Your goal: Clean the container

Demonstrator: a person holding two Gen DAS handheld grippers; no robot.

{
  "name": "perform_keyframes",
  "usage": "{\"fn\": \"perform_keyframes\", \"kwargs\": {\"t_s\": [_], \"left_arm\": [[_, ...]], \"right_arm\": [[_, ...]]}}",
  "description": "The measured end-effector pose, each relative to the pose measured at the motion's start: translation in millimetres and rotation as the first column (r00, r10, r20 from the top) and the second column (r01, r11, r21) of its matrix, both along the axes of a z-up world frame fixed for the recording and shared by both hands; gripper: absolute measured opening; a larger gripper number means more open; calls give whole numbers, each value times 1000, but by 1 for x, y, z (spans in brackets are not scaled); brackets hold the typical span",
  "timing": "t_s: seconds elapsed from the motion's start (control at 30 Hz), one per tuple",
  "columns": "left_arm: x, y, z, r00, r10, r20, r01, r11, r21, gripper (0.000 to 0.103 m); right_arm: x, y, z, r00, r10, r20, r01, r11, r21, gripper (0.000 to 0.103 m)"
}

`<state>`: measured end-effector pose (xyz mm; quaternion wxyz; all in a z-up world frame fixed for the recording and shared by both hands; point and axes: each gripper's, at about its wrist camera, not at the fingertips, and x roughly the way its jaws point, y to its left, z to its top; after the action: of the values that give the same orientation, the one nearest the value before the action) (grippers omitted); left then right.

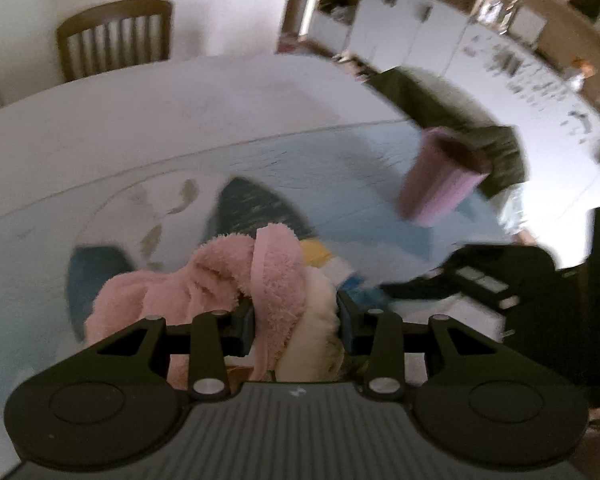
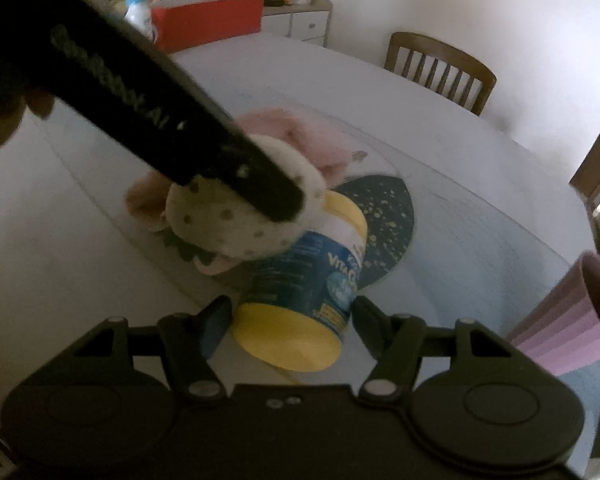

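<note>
Dining room, white walls, wooden chair (image 2: pixel 440 68) at upper right of the right wrist view, big pale desk (image 2: pixel 480 184) filling the mid-frame. Dark round mat (image 2: pixel 388 224) sits centre, pink striped cup (image 2: pixel 564 320) at the right edge, well apart from the action.

Now the main bit: the jar (image 2: pixel 300 292), yellow ends w/ blue label, is gripped by the right gripper (image 2: pixel 290 320), fingers (image 2: pixel 216 320) closed onto its sides near the bottom end. Its long axis runs away from the camera, up and slightly right in frame, so the far end faces the mat. The jar looks tipped up off the desk, tho blur makes that hard to confirm.

Left gripper (image 1: pixel 296 316) comes in from the upper left of the right wrist view as a dark bar, and it's pinching a cloth (image 1: pixel 260 280), pink and cream fleece w/ spots. Fingers narrow, clamped on the bunched fabric. In the right wrist view the cream wad (image 2: pixel 240 216) presses against the jar's far end, upper left side of it. So cloth is touching jar, and the left hand is the working one; the right just holds.

My read: wiping is underway, approx mid-task. The next stroke depends on that axis: rub around the far end or down along the label toward the right fingers. Risk: the jar twisting in the grip if the cloth pushes sideways.
</note>
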<state>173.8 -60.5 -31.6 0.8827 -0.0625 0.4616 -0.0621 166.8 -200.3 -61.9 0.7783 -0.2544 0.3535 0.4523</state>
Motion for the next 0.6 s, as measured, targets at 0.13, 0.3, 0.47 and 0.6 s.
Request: {"fn": "perform_keyframes", "kwargs": {"t_s": [0.13,0.3,0.47,0.6], "left_arm": [[-3,11,-2,999,39,-19,-39,999,-6,39],[-23,0,28,993,-101,62,105,992,-73,39],[-38,-40,38,949,-312,50,315,947,-67,39],[-41,-61,28,930,-368,14,368,930,11,39]], "right_arm": [[9,-9,-1,999,24,-23,-23,999,29,65],[22,-23,-2,990,108,-87,-100,990,96,65],[20,-33,-3,948,272,-166,-246,956,162,65],[6,-28,-2,928,344,-146,-324,935,145,65]]}}
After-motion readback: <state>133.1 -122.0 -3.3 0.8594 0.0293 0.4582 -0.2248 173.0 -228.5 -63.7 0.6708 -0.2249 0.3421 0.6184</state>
